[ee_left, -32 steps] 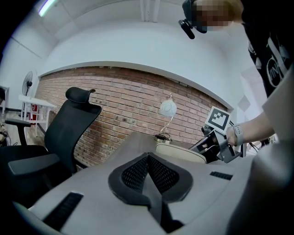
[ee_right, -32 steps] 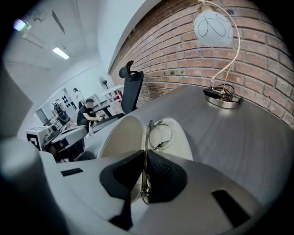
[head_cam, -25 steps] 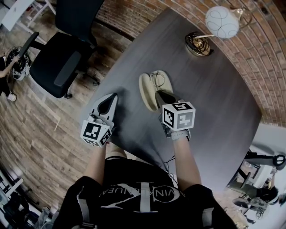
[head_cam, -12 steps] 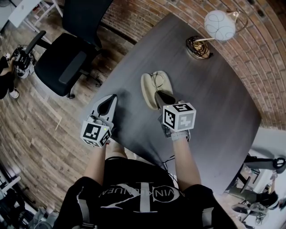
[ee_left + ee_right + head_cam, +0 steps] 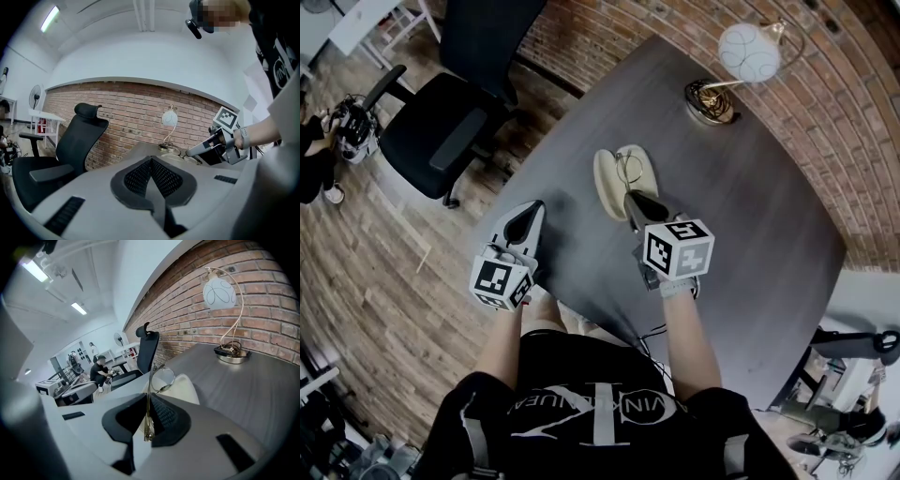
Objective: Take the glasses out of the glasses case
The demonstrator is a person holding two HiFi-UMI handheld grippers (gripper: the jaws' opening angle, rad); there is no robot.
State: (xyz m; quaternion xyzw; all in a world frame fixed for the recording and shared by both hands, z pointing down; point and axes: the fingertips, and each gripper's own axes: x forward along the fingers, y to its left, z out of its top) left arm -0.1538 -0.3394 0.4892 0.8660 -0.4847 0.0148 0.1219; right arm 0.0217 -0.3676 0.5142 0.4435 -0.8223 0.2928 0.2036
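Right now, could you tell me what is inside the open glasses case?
Only the glasses show there, one temple clamped in the right gripper. That gripper covers the glasses case at its near end, so anything beneath it is hidden.

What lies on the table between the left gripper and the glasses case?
Nothing. In the head view, only bare grey table separates the left gripper, its jaws together, from the open glasses case.

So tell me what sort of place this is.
Probably an office or studio: a black office chair beside a grey table, a brick wall, and a globe lamp on the table.
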